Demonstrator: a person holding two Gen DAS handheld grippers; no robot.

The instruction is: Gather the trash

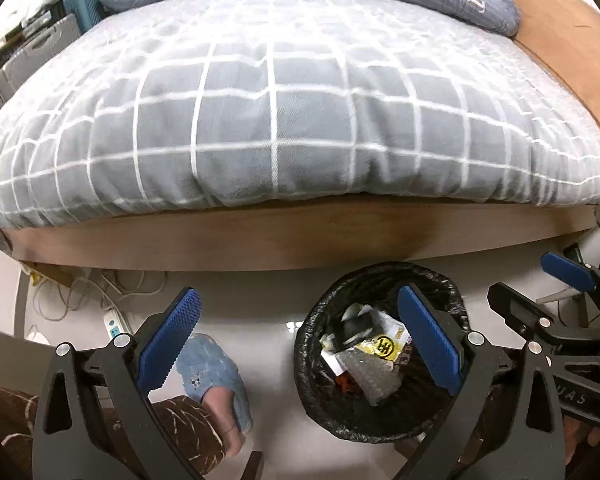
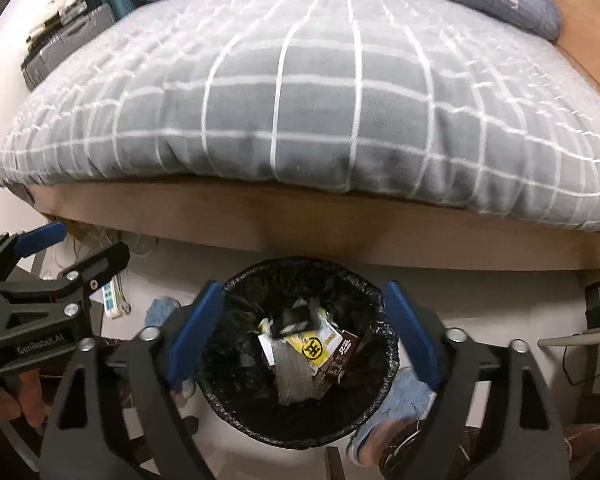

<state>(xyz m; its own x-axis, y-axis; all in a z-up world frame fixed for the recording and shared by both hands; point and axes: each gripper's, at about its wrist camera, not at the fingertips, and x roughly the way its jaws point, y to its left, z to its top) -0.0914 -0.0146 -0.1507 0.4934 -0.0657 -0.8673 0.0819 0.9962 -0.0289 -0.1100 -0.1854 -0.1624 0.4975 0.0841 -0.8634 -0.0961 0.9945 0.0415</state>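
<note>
A black-lined trash bin [image 1: 320, 396] [image 2: 228, 388] stands on the white floor in front of the bed. It holds wrappers, among them a yellow packet [image 1: 382, 350] [image 2: 312, 346] and a brown carton [image 2: 340, 360]. My left gripper [image 1: 300, 344] is open and empty, above the floor at the bin's left side. My right gripper [image 2: 302, 330] is open and empty, directly above the bin. Each gripper shows in the other's view: the right one [image 1: 540, 292], the left one [image 2: 72, 248], both open.
A bed with a grey checked duvet [image 1: 280, 100] and a wooden frame [image 1: 300, 236] fills the far side. A power strip [image 1: 114, 326] and cables lie under its left end. The person's feet in blue slippers [image 1: 212, 372] [image 2: 404, 400] flank the bin.
</note>
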